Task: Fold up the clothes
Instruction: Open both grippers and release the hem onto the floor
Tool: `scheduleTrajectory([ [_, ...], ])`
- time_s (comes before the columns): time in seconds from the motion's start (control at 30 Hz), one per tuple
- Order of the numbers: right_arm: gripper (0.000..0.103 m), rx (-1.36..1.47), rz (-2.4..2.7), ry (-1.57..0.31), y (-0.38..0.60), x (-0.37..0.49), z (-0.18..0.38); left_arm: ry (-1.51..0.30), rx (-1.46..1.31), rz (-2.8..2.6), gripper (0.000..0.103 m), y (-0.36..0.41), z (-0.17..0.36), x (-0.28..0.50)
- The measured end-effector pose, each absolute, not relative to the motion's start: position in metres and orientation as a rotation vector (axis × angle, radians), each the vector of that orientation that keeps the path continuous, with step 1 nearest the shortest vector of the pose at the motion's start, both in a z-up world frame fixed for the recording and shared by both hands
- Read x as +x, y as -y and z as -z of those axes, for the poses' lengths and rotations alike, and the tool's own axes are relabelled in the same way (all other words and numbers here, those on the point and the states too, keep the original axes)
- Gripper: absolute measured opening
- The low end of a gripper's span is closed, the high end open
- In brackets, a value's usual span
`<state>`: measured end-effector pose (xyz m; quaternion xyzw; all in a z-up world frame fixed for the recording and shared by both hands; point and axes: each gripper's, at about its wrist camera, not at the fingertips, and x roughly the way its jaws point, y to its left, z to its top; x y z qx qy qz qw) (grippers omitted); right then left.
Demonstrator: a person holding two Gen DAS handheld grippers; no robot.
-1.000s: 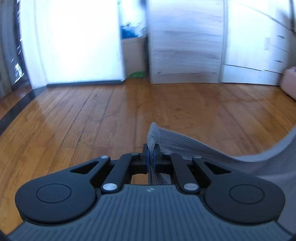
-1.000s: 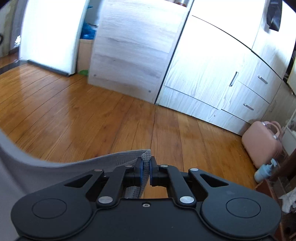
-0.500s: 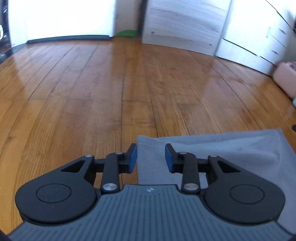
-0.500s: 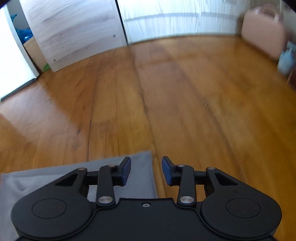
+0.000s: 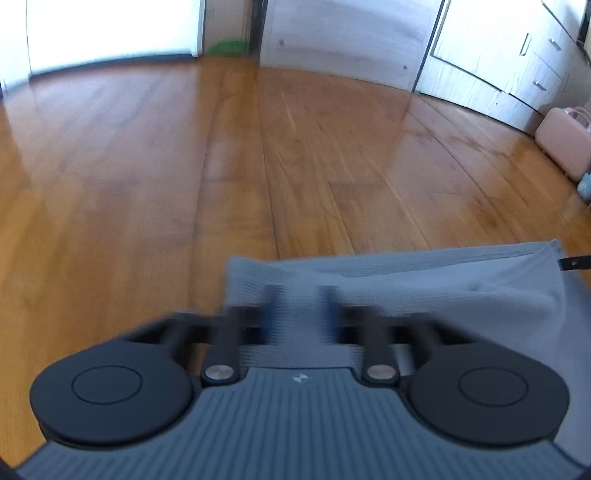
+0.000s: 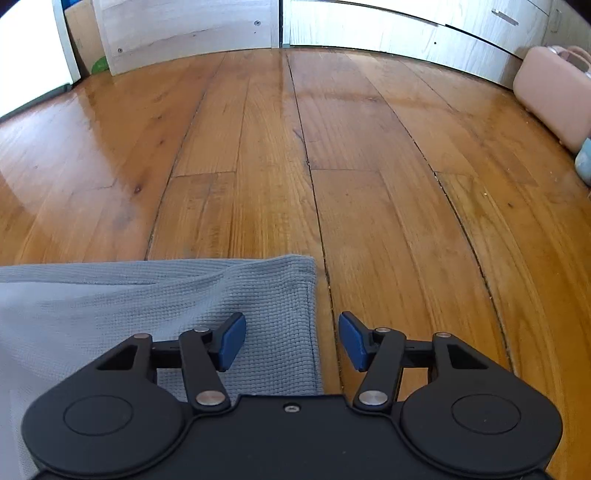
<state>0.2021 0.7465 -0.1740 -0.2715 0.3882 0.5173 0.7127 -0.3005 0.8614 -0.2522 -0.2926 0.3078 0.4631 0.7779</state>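
A grey knitted cloth lies flat on the wooden floor, its far edge running across both views. In the left wrist view my left gripper hovers low over the cloth's left corner. Its jaws are blurred, still apart and closing, with the cloth under and between them. In the right wrist view the cloth ends at its right corner. My right gripper is opening there and straddles the cloth's right edge. One blue pad is above the fabric and the other above bare floor, neither pressing on it.
Wooden floor stretches ahead to pale wood cabinets with drawers along the far wall. A pink case stands at the right by the cabinets, also seen as the pink case. A bright doorway is at far left.
Both grippers came down from holding the cloth's corners raised, laid it flat on the floor and let go. Both views tilted further toward the floor, and the right jaws spread wider.
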Motion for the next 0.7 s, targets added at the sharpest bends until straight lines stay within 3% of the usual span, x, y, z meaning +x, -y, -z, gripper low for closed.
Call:
scheduleTrajectory([
  [0.1, 0.027, -0.605, -1.176, -0.839, -0.75, 0.2, 0.173, -0.733, -0.609, -1.042, 0.0, -0.861, 0.257, -0.292],
  [0.13, 0.003, -0.627, -1.173, -0.806, -0.75, 0.197, 0.172, -0.745, -0.574, -1.072, 0.0, -0.859, 0.256, -0.29],
  [0.37, 0.003, -0.536, -1.179, -0.686, -0.74, 0.202, 0.152, -0.585, -0.501, -1.27, 0.0, -0.87, 0.229, -0.319],
  [0.5, 0.005, -0.61, -1.167, -0.759, -0.749, 0.213, 0.155, -0.581, -0.567, -1.181, 0.005, -0.87, 0.236, -0.325],
  [0.53, 0.015, -0.636, -1.129, -0.768, -0.751, 0.215, 0.159, -0.584, -0.581, -1.153, 0.009, -0.87, 0.238, -0.325],
  [0.6, 0.038, -0.632, -1.081, -0.788, -0.751, 0.221, 0.164, -0.609, -0.578, -1.126, 0.027, -0.867, 0.244, -0.321],
  [0.63, 0.05, -0.574, -1.084, -0.826, -0.747, 0.228, 0.165, -0.626, -0.576, -1.119, 0.05, -0.867, 0.248, -0.319],
  [0.67, 0.051, -0.503, -1.086, -0.883, -0.744, 0.235, 0.166, -0.637, -0.58, -1.11, 0.058, -0.868, 0.253, -0.316],
  [0.7, 0.051, -0.438, -1.083, -0.943, -0.744, 0.242, 0.169, -0.642, -0.585, -1.102, 0.058, -0.867, 0.257, -0.316],
])
